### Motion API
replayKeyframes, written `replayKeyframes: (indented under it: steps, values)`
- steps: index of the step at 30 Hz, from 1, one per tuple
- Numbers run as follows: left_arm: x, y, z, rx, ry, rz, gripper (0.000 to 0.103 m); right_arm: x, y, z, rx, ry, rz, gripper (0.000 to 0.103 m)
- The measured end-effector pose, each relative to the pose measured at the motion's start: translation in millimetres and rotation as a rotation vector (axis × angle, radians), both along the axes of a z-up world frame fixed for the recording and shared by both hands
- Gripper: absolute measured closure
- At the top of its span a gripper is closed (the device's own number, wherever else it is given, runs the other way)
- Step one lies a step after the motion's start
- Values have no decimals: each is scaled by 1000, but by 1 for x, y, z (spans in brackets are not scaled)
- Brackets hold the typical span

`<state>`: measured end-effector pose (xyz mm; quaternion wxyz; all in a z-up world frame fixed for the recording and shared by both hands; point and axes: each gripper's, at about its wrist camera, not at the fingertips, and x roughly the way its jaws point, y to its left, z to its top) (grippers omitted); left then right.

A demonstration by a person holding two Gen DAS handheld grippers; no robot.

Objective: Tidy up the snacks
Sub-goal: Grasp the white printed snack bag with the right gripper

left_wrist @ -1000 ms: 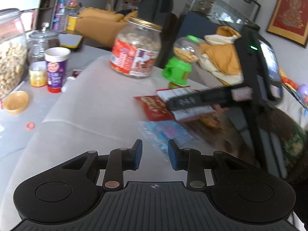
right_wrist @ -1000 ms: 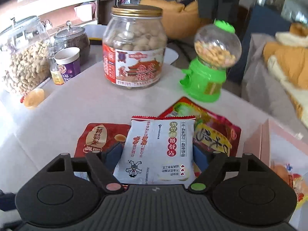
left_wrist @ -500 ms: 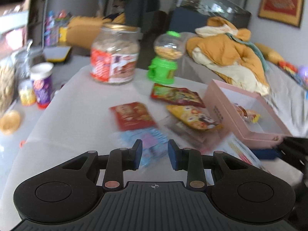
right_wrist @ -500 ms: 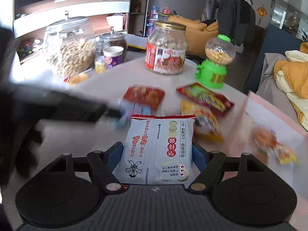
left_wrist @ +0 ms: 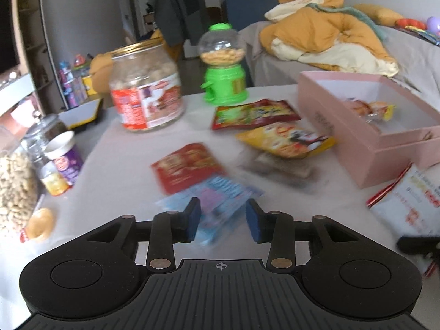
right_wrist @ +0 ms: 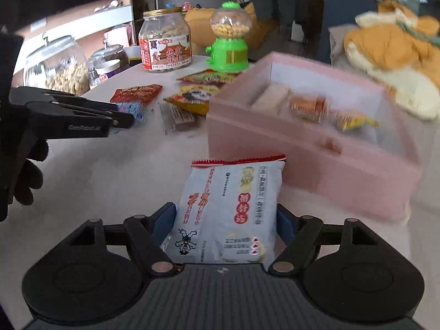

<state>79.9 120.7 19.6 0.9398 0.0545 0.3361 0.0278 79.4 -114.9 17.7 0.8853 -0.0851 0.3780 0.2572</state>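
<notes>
The white snack packet [right_wrist: 228, 214] sat clamped between the fingers of the right gripper [right_wrist: 227, 220], held above the table [right_wrist: 110, 170] just in front of the near wall of the pink box [right_wrist: 310, 165]; the same packet showed at the right edge of the left wrist view [left_wrist: 409, 195]. Inside the box lay a few wrapped snacks [right_wrist: 308, 106], blurred. The left gripper [left_wrist: 222, 221] hovered with its fingers partly apart and nothing between them, directly over a blue packet [left_wrist: 217, 195] that lay flat on the table. A red packet [left_wrist: 187, 167] lay touching the blue one on its far side. Farther right a yellow packet [left_wrist: 286, 141] rested partly over a dark wrapper [left_wrist: 280, 166], and behind them lay a red and green packet [left_wrist: 254, 114], close to the pink box. At the far edge of the table stood a big jar [left_wrist: 147, 93] with a gold lid and a green candy dispenser [left_wrist: 224, 67], apart from each other. To the left stood a purple cup [left_wrist: 66, 156], a small yellow bottle [left_wrist: 53, 178] and a glass jar of nuts [left_wrist: 13, 189].
</notes>
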Motion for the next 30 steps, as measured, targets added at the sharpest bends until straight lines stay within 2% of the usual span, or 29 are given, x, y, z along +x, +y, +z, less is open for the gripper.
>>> replayKeyframes:
  steps: [2, 4, 7, 10, 12, 13, 16, 17, 19, 23, 26, 27, 30]
  values:
    - [-4, 15, -3, 7, 16, 34, 52, -8, 0, -5, 11, -40, -20, 24]
    - [-7, 33, -7, -9, 29, 94, 52, -13, 1, -6, 1, -69, -32, 23]
    - [-12, 57, -1, -123, 10, 151, 57, -15, 2, -6, 5, -74, -37, 23]
    - [-13, 62, 13, -226, -42, 144, 57, -13, 0, -6, 18, -62, -42, 22]
    - [-7, 57, 21, -256, -55, 121, 57, -14, 1, -7, 13, -66, -44, 21]
    - [-1, 49, 24, -238, -53, 106, 57, -14, 1, -7, 13, -67, -46, 21]
    - [19, 19, 22, -75, -1, 93, 56, -12, 0, -7, 23, -60, -47, 19]
    - [24, 12, 18, -44, 21, 83, 56, -12, 1, -7, 23, -61, -47, 19]
    - [31, 1, 7, -34, 64, 46, 53, -13, 1, -8, 22, -64, -50, 19]
    - [30, -15, -2, 27, 44, -18, 32, -14, 1, -8, 23, -65, -53, 19]
    - [29, -14, -3, 65, 41, -5, 34, -13, 2, -8, 17, -67, -56, 18]
    - [30, -11, -3, 78, 45, 14, 31, -13, 2, -8, 19, -66, -57, 18]
    - [35, 6, -2, 73, 64, 84, 30, -13, 2, -8, 21, -67, -58, 18]
